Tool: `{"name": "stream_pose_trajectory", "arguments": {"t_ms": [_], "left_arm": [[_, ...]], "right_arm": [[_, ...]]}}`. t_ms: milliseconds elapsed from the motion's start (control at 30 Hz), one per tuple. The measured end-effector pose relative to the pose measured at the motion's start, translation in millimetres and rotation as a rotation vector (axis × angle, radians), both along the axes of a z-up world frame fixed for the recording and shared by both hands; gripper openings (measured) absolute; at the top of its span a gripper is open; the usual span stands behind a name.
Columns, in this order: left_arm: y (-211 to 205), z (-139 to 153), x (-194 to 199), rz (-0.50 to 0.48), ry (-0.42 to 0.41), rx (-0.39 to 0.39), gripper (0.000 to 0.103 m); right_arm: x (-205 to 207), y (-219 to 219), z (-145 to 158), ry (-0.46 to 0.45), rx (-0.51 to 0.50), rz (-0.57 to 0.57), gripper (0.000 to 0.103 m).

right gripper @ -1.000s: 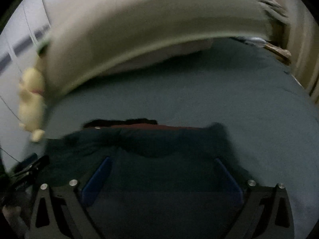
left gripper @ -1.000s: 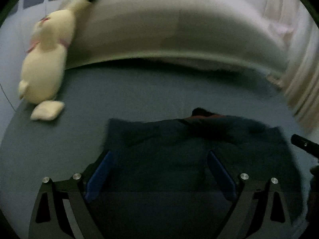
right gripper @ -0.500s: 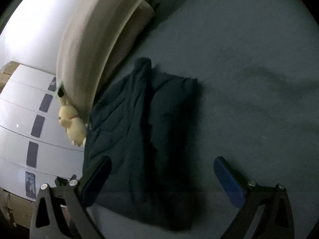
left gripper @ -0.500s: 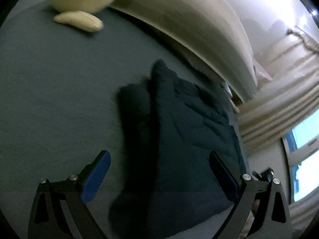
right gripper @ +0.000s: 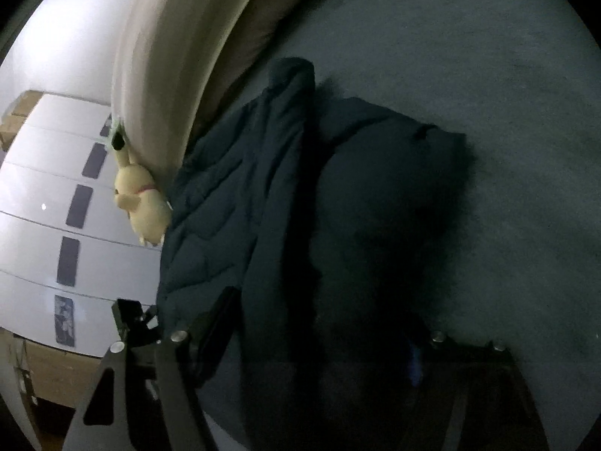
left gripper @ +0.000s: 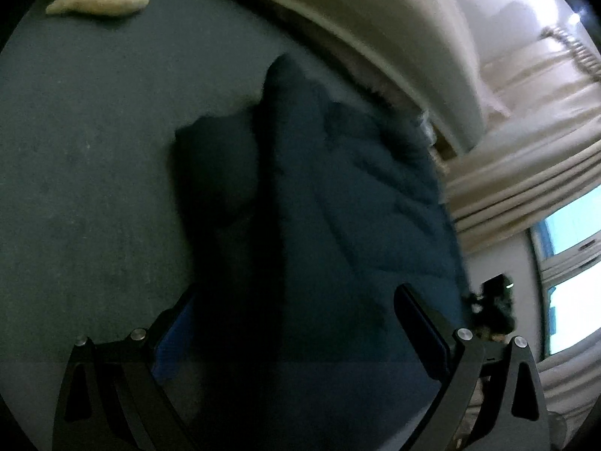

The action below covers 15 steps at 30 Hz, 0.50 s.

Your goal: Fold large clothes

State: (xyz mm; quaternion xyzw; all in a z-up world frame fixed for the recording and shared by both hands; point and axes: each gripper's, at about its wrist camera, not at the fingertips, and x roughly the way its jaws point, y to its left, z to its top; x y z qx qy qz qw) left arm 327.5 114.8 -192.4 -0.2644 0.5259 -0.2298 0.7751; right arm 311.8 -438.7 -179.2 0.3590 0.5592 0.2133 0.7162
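A dark navy quilted jacket (left gripper: 338,206) lies folded lengthwise on the grey-blue bed (left gripper: 86,173). My left gripper (left gripper: 296,329) stands open low over the jacket's near end. The cloth fills the space between its blue pads (left gripper: 174,338) without being pinched. In the right wrist view the same jacket (right gripper: 240,203) runs up the middle. My right gripper (right gripper: 313,338) straddles its near end and its jaws are closing. A thick dark fold lies between them, and the right finger is lost in shadow. I see no pad pressing the cloth.
A cream plush toy (right gripper: 141,203) lies at the head of the bed by a beige padded headboard (left gripper: 375,18). Curtains (left gripper: 526,173) and a bright window (left gripper: 571,263) are on one side, white wardrobe doors (right gripper: 45,188) on the other. Bare bed sheet (right gripper: 526,150) spreads beside the jacket.
Both grippers have dropped and rolled, and now point steeply down at the jacket's near end. The jacket looms larger between the fingers, and the right jaws have narrowed.
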Motion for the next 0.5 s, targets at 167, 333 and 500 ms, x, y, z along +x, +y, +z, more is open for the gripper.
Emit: {"name": "stream_pose_trajectory", "arguments": {"t_ms": [167, 333, 500], "left_arm": [[-22, 12, 4, -0.061, -0.001, 0.094, 0.051], [-32, 50, -8, -0.069, -0.056, 0.212, 0.022], [-25, 128, -37, -0.036, -0.196, 0.228, 0.018]], "right_arm": [[4, 27, 12, 0.01, -0.116, 0.088, 0.033], [2, 45, 68, -0.055, -0.245, 0.151, 0.022], [-10, 63, 156, -0.204, -0.272, 0.18, 0.019]]}}
